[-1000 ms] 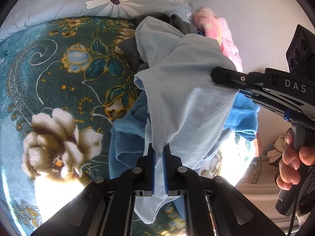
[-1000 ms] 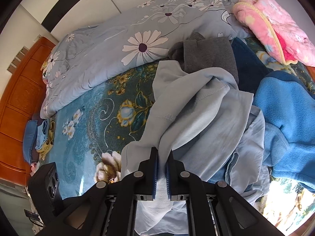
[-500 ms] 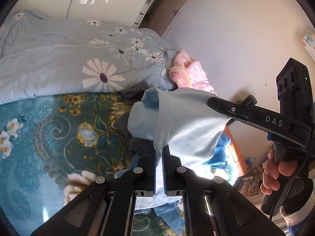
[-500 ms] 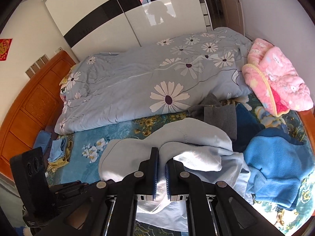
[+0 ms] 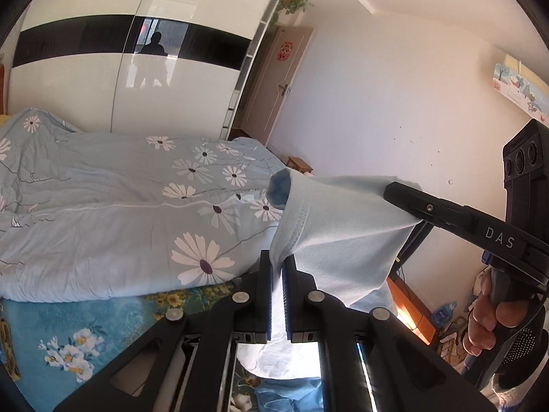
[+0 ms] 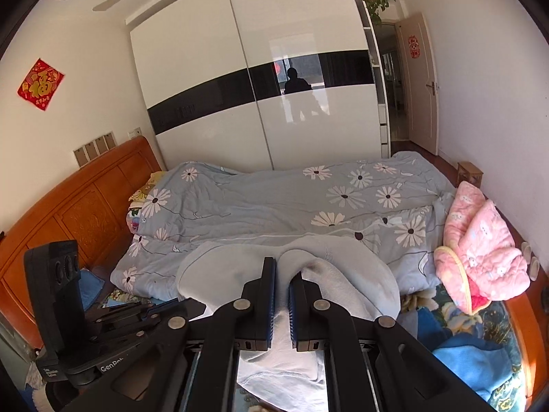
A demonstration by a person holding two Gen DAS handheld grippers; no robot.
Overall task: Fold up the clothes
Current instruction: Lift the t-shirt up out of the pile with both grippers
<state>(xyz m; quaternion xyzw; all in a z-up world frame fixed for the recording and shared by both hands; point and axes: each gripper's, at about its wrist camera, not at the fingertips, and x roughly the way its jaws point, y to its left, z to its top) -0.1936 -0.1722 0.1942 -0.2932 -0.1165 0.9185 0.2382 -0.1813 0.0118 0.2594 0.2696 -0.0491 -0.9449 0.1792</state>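
A pale blue garment hangs in the air above the bed, held by both grippers. My left gripper is shut on one edge of it. My right gripper is shut on another edge, and the pale blue garment bulges to either side of its fingers. In the left wrist view the right gripper comes in from the right, with a person's hand on its handle. The left gripper's body shows at the lower left of the right wrist view.
Below lies a bed with a grey-blue daisy quilt and a teal floral blanket. A pink padded garment and a blue fleece lie at the right. A wooden headboard stands left, a white wardrobe behind.
Both grippers rose steeply with the pale blue garment, lifting it off the clothes pile. The views swung up from the blanket to the quilt, wardrobe and walls.
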